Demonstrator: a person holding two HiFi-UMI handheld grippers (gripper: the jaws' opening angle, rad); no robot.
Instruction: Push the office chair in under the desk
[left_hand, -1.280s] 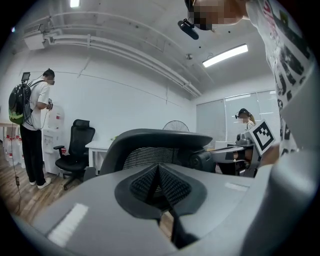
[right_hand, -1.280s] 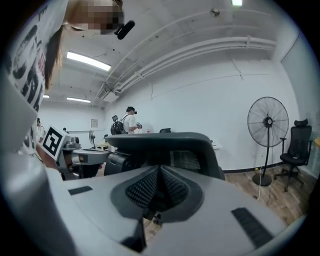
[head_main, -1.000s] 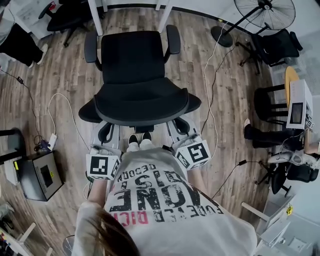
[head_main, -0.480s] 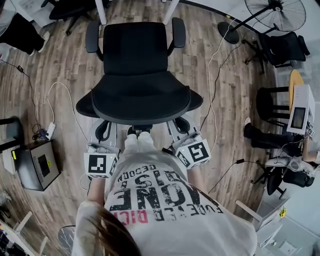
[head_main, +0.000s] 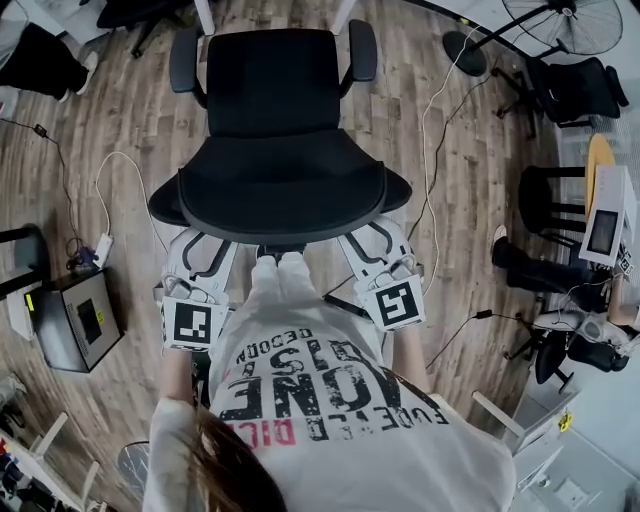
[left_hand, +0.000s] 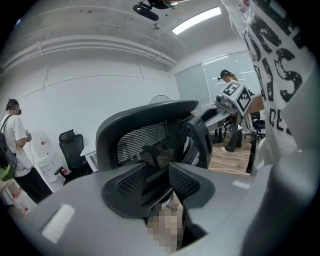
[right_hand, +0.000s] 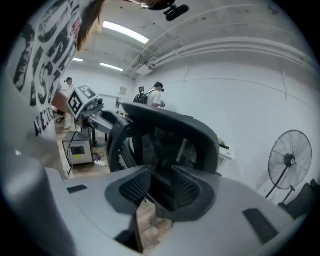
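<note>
The black office chair (head_main: 280, 150) stands in front of me, its backrest top nearest me and its seat facing the white desk legs (head_main: 205, 14) at the top of the head view. My left gripper (head_main: 200, 250) sits at the backrest's lower left edge and my right gripper (head_main: 375, 240) at its lower right edge. Both have just been opening. In the left gripper view the left gripper (left_hand: 162, 172) has its jaws apart, with the mesh backrest (left_hand: 145, 130) just ahead. The right gripper (right_hand: 160, 180) is likewise open before the backrest (right_hand: 175, 135). Neither grips anything.
Cables (head_main: 430, 150) trail over the wooden floor on both sides of the chair. A dark box (head_main: 70, 320) and a power strip (head_main: 103, 250) lie at the left. A floor fan (head_main: 570, 20), another black chair (head_main: 575, 85) and a stool (head_main: 545, 200) stand at the right.
The chair has shifted up the picture toward the desk legs. Both grippers have rolled and their jaws have opened from shut.
</note>
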